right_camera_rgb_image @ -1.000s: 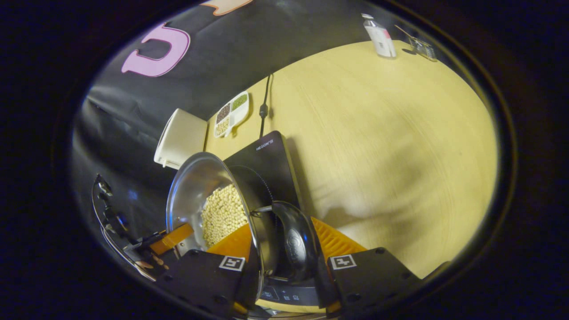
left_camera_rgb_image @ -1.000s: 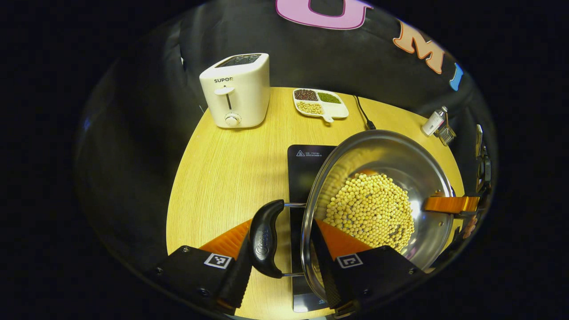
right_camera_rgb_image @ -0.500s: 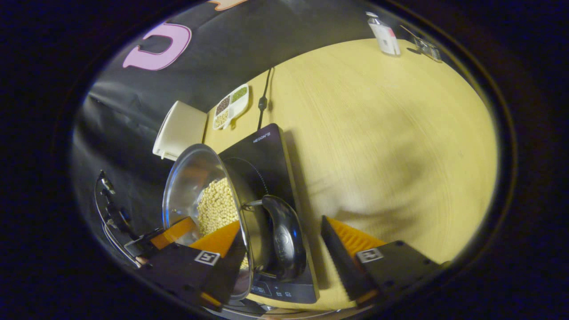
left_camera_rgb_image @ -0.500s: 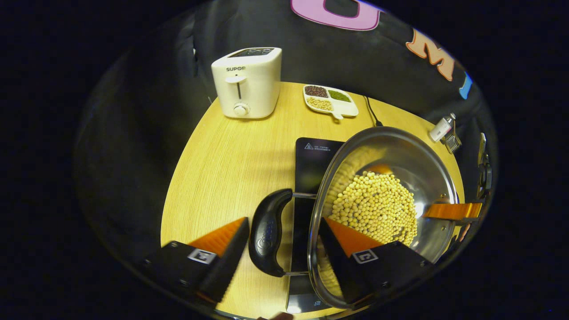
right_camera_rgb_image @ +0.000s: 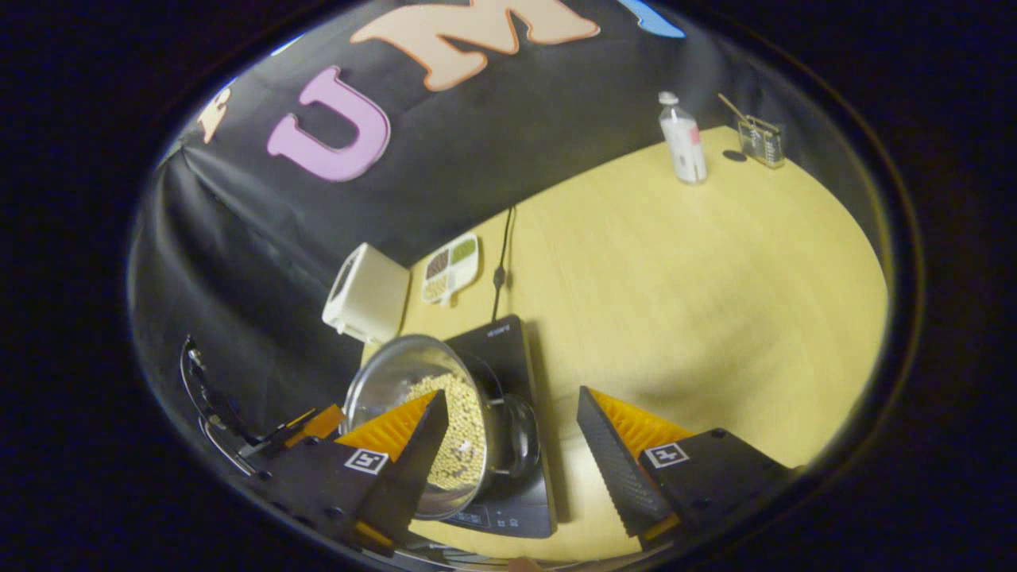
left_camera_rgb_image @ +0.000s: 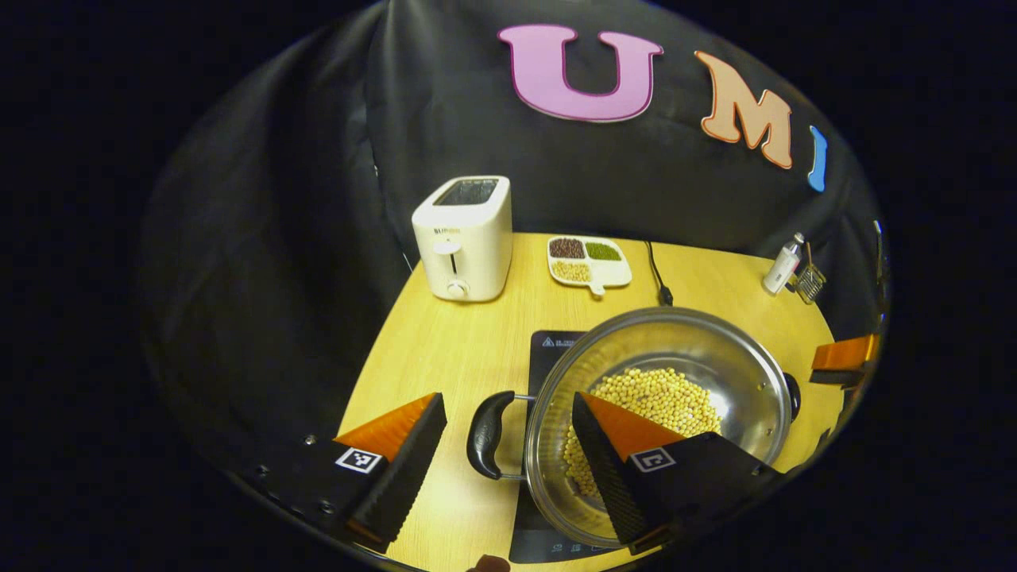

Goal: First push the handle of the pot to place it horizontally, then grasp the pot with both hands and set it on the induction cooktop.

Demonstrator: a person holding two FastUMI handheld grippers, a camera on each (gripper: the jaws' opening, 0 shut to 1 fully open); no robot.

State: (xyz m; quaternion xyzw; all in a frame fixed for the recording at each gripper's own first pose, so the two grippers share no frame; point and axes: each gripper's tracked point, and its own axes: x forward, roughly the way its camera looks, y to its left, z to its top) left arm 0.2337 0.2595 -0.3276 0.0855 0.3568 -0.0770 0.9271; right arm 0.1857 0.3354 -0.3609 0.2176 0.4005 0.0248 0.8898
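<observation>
Fingers of both the left gripper (left_camera_rgb_image: 508,453) and right gripper (right_camera_rgb_image: 512,449) stand spread wide, gripping nothing, above the steel pot (left_camera_rgb_image: 715,357) of soybeans (left_camera_rgb_image: 659,397), which sits on the black induction cooktop (right_camera_rgb_image: 508,345), its side handle (left_camera_rgb_image: 485,433) lying between the left gripper's fingers.

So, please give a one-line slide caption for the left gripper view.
Open left gripper above the pot of soybeans sitting on the induction cooktop.

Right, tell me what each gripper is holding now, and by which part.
Nothing. The left gripper and right gripper are both open, above the pot, which sits on the cooktop.
</observation>
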